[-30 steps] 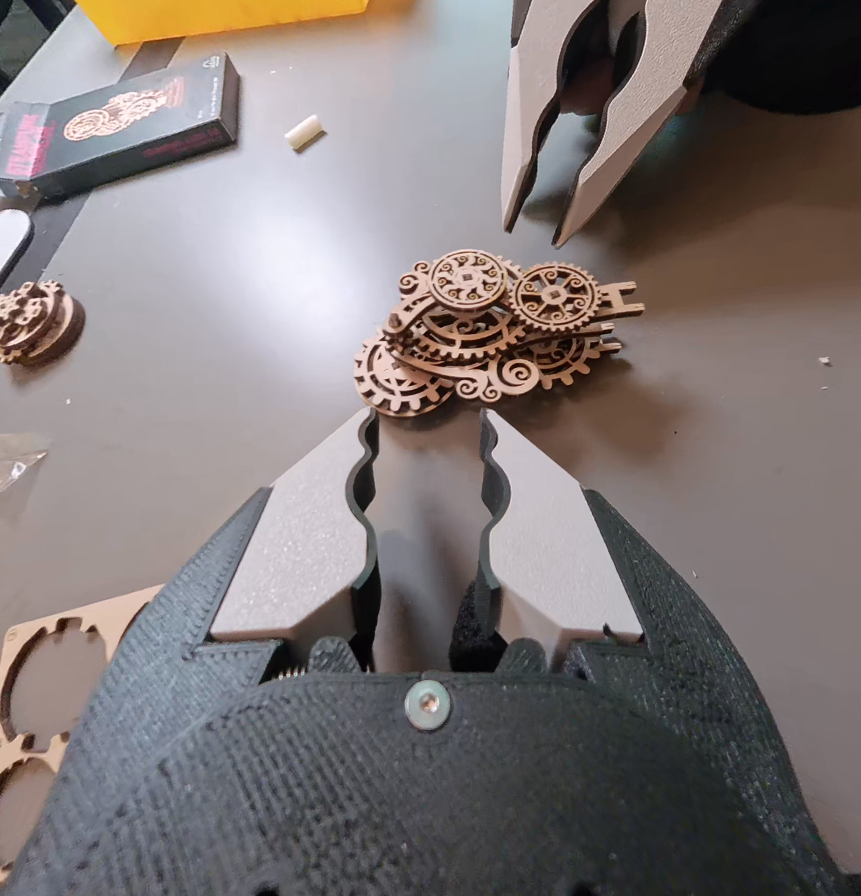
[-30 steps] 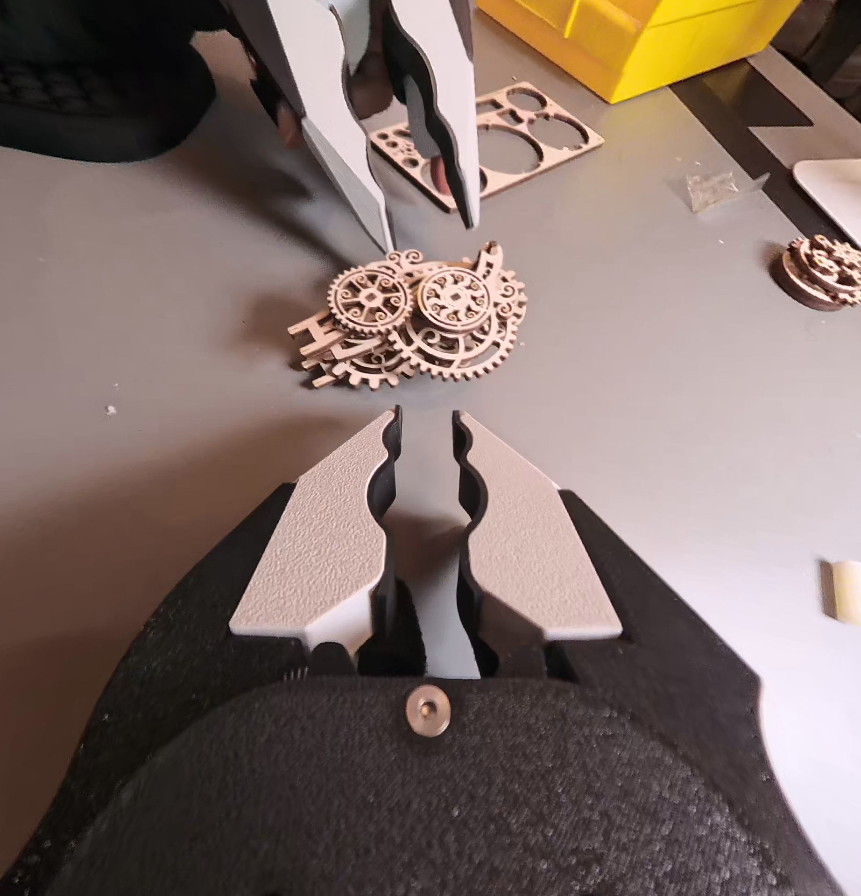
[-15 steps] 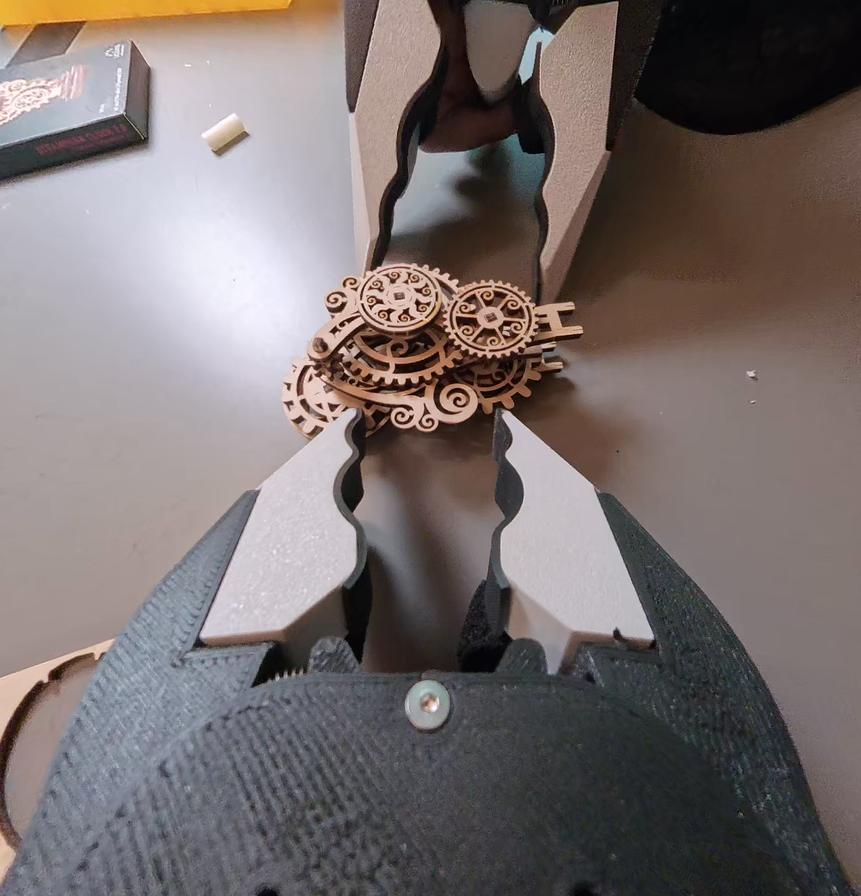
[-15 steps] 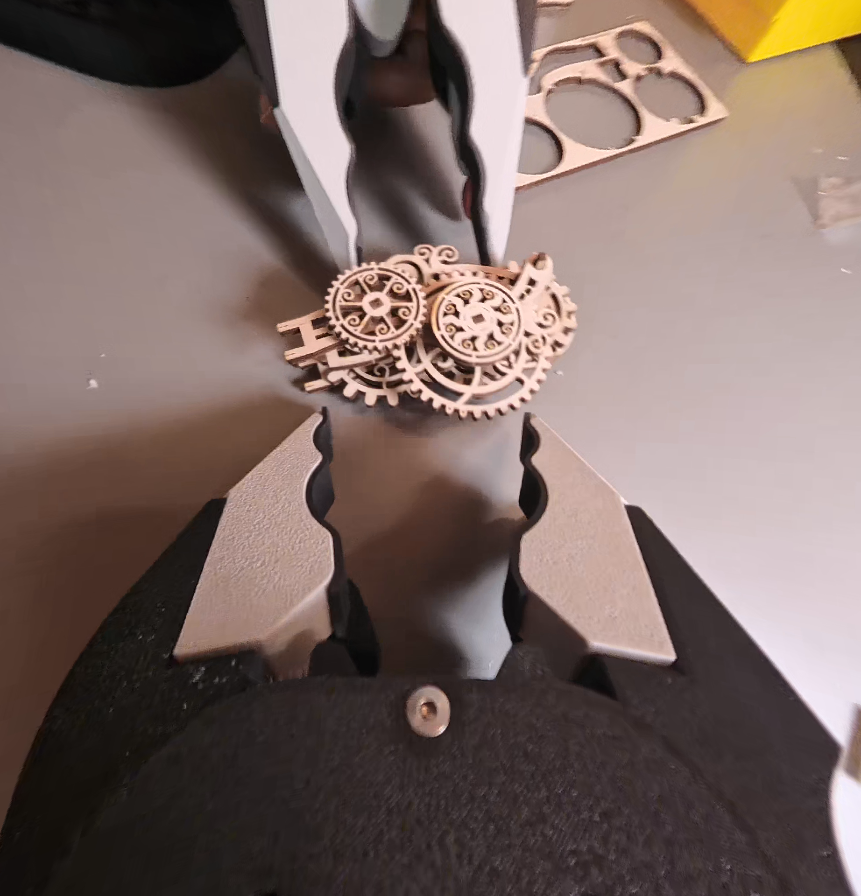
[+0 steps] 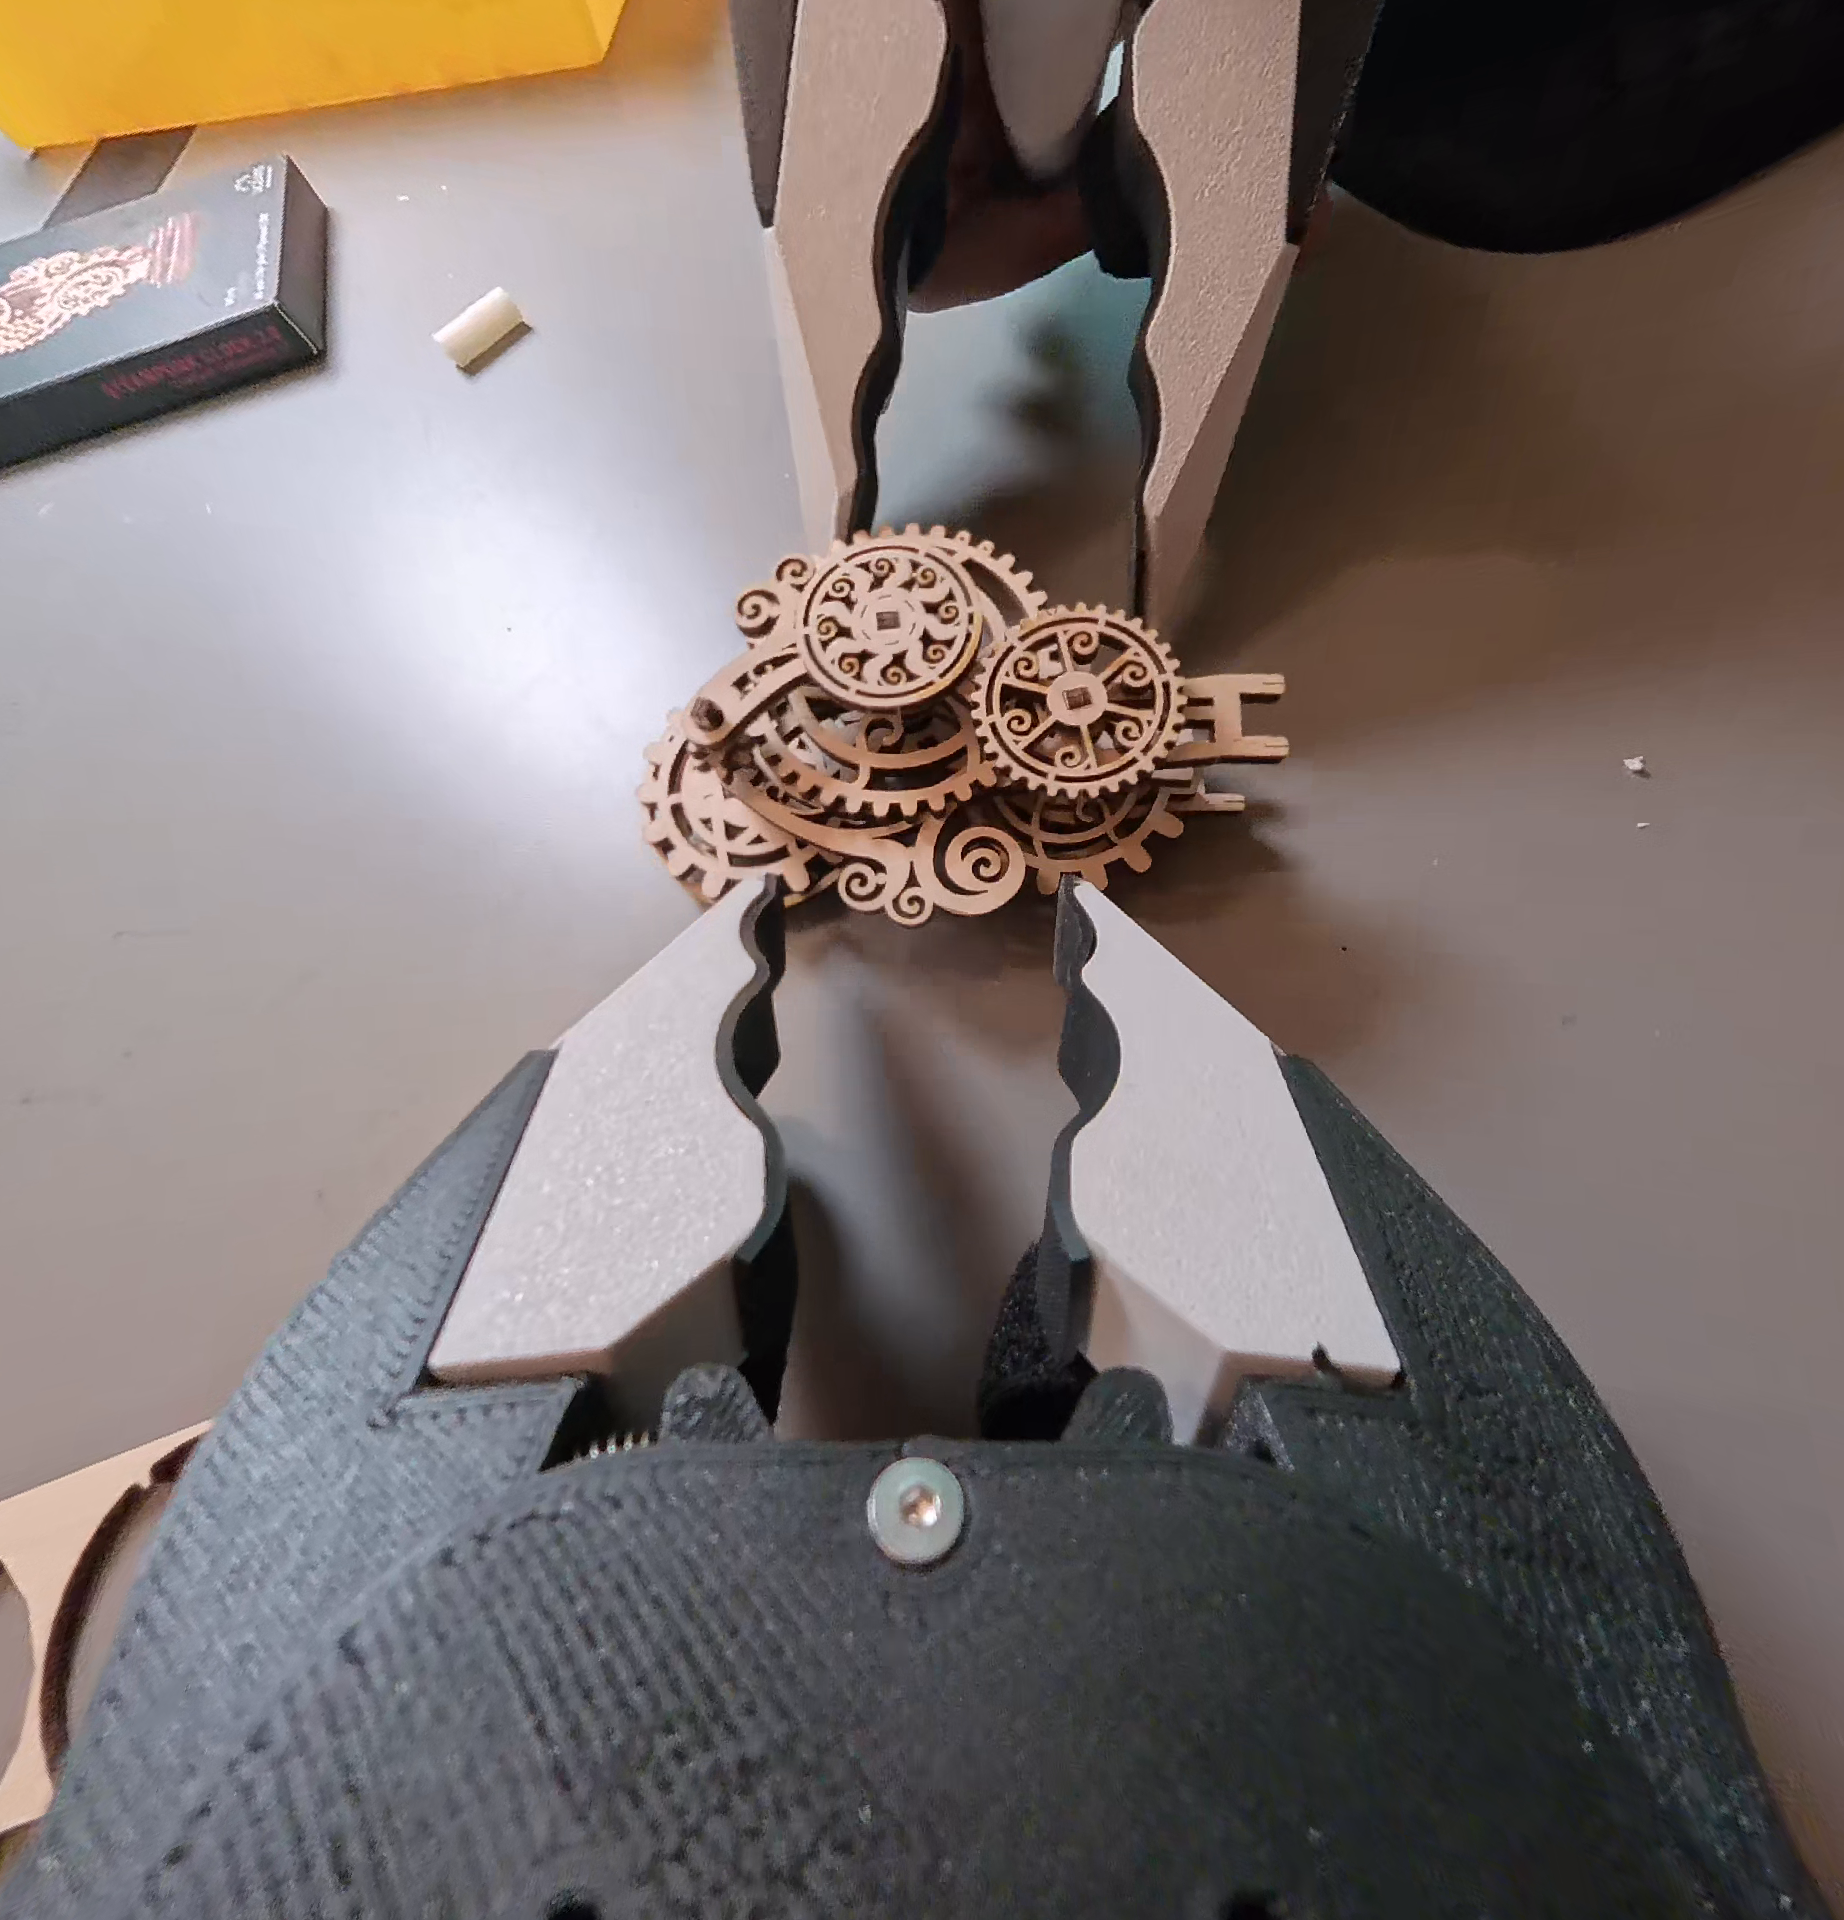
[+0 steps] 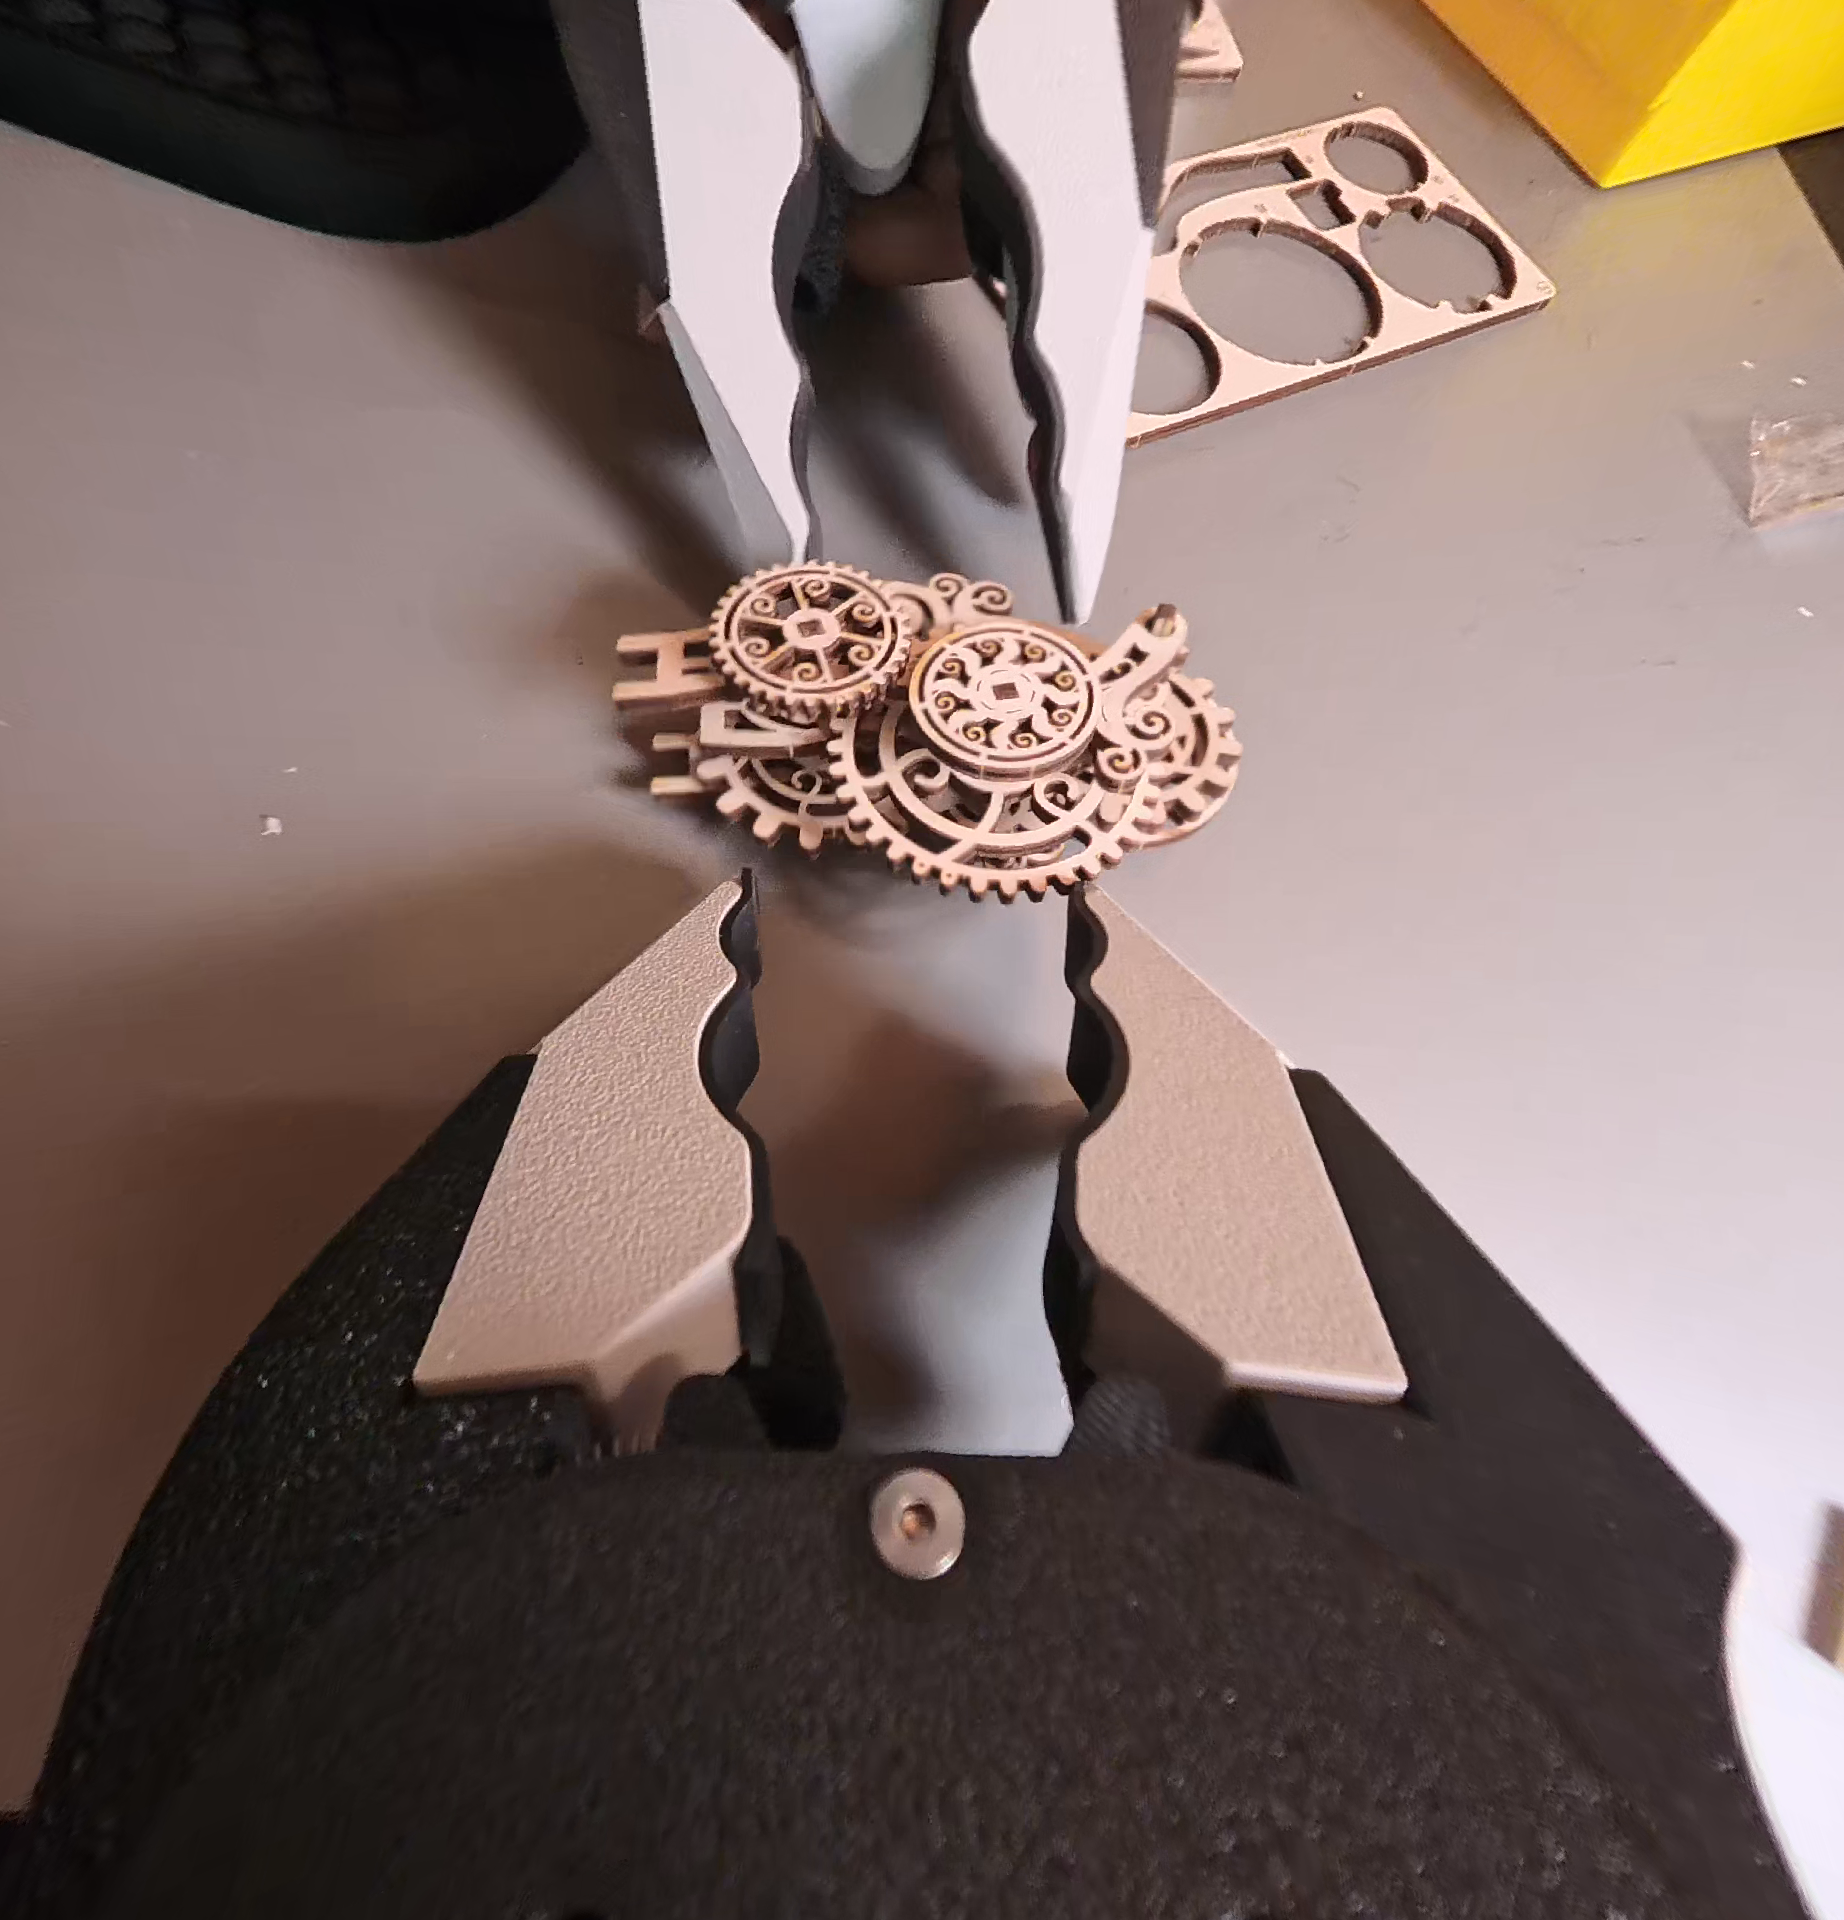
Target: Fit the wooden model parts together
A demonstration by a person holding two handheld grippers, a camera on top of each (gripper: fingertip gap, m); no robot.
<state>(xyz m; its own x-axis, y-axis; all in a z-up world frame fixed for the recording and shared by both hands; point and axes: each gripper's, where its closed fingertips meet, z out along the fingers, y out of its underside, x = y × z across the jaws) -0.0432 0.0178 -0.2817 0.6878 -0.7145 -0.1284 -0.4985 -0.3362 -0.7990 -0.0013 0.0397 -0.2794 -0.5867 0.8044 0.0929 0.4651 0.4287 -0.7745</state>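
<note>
A wooden gear assembly (image 5: 949,738) of stacked cogs and scroll pieces lies flat on the grey table (image 5: 378,727). My left gripper (image 5: 916,891) is open, with its fingertips at the assembly's near edge, one on each side of the scroll piece, not pressing on it. My right gripper (image 5: 1001,551) faces it from the far side, also open, with its tips at the assembly's far edge. In the right wrist view the assembly (image 6: 949,748) lies just past the tips of my open right gripper (image 6: 913,891), and the left gripper (image 6: 939,577) stands behind it.
A black box (image 5: 118,322), a small white cylinder (image 5: 478,327) and a yellow box (image 5: 274,52) lie at the far left. A wooden cut-out sheet (image 6: 1313,281) lies behind the left gripper. A small clear bag (image 6: 1822,468) lies to the right. The gap from one gripper's tips to the other's is roughly 6 cm.
Both grippers have moved in on the assembly from opposite sides. Both jaws opened wider than a second ago; the right then narrowed a little. The assembly still lies on the table.
</note>
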